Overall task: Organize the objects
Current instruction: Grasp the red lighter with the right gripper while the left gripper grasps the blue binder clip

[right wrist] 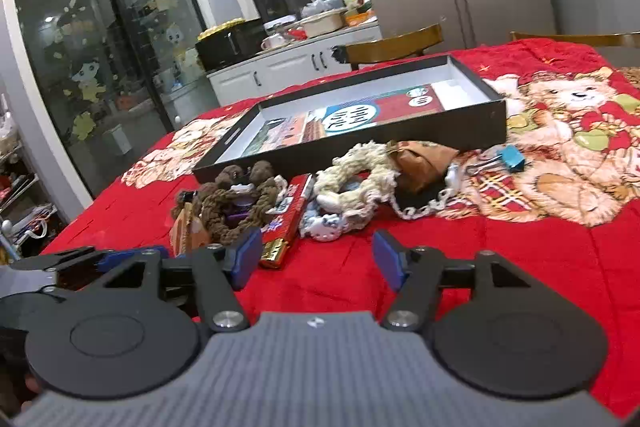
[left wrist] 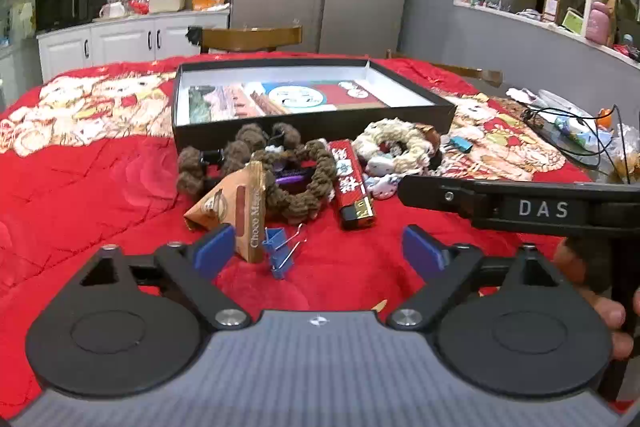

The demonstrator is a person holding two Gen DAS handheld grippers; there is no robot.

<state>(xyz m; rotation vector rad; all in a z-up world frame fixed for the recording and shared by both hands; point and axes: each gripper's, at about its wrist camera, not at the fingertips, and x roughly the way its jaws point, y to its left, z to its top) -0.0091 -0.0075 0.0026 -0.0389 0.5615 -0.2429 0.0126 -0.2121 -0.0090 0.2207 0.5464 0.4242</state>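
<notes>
Both grippers are seen with their blue pads apart and nothing between them. Low in the left wrist view, the left gripper (left wrist: pixel 320 251) is held over the red cloth (left wrist: pixel 100 187), and a blue binder clip (left wrist: pixel 280 253) stands just ahead of its left pad, inside the gap, with its wire handles pointed up and right. No contact with either pad is shown. Just left of the clip, a tan wrapper (left wrist: pixel 236 211) is propped upright, and beyond it toward the centre a brown rope ring (left wrist: pixel 280 167) and a red lighter (left wrist: pixel 354 187) are laid, the lighter's long axis running away from the camera. In the right wrist view, the right gripper (right wrist: pixel 312 259) is held short of the same pile, farther from the clip; the left is judged the nearer. A white rope ring (right wrist: pixel 360 179) is seen at the centre of that view. Behind everything, in the upper middle, an open black box (left wrist: pixel 312 123) is set as the likely destination.
</notes>
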